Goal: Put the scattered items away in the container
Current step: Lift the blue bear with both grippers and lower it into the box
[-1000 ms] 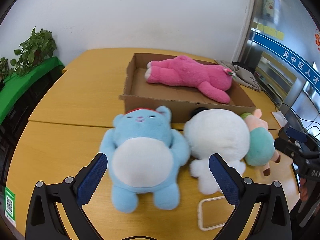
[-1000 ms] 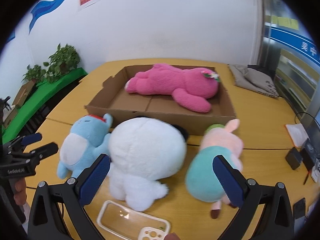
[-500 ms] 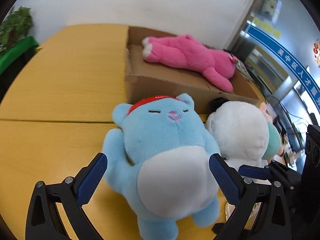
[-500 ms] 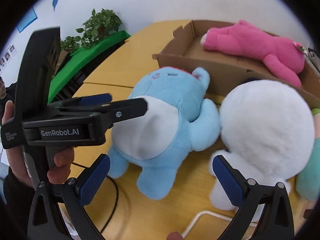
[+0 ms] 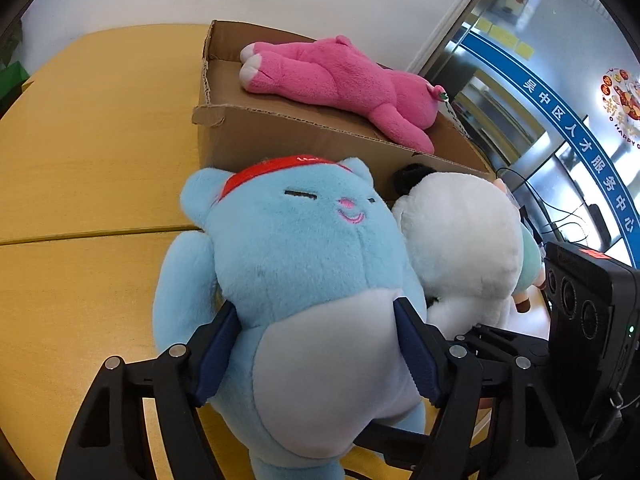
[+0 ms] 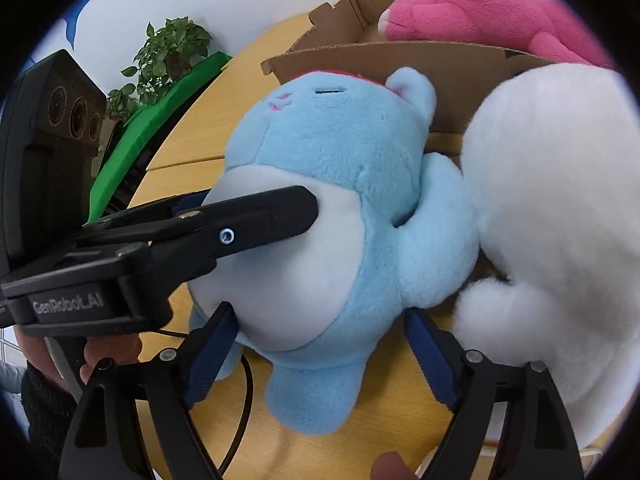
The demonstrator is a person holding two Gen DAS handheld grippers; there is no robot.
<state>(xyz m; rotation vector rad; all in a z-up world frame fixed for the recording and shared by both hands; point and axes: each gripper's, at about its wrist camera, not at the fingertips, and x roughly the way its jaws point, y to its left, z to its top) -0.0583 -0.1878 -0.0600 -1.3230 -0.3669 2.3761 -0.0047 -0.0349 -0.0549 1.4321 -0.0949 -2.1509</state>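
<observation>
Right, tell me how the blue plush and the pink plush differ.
The blue plush sits on the table outside the cardboard box; the pink plush lies inside it. The blue one faces the camera, leaning against the box wall; the pink one is stretched out flat. The left gripper pinches the blue one's belly; nothing touches the pink one. Both are soft stuffed toys.

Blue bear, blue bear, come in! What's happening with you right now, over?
Left gripper shut on blue bear. Right gripper open around its lower body. Cardboard box behind, pink plush inside. White plush pressed alongside.
</observation>
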